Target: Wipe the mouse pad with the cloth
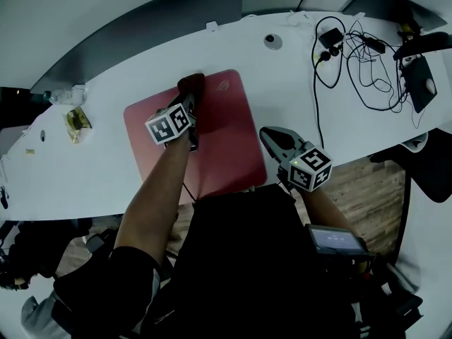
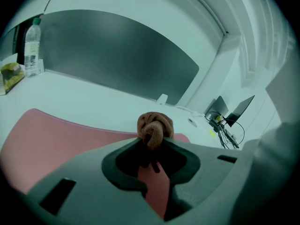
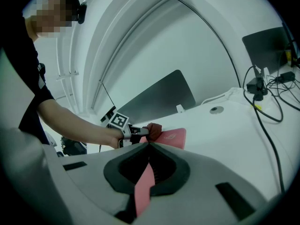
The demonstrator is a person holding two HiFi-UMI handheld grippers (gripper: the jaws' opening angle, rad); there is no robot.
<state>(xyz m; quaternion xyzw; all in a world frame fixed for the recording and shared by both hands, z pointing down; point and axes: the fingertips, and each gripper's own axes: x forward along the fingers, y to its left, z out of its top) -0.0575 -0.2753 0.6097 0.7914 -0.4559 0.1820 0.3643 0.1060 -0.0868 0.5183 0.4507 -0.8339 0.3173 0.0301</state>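
Cloth [image 2: 155, 127] pinched in left gripper [image 2: 152, 141], resting on mouse pad [image 1: 227, 141]

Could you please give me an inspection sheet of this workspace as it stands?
Surface: white table, curved front edge.
Job's things: red mouse pad lies flat on the table; brown cloth is bunched at its far edge.
Clutter: bottle and yellow packet at the far left.
Grippers: left tool shut on the cloth; right tool shut, empty, beside the pad's right edge.
Cables: black cables tangled at the table's right end.
Surroundings: grey partition behind the table; wooden floor.
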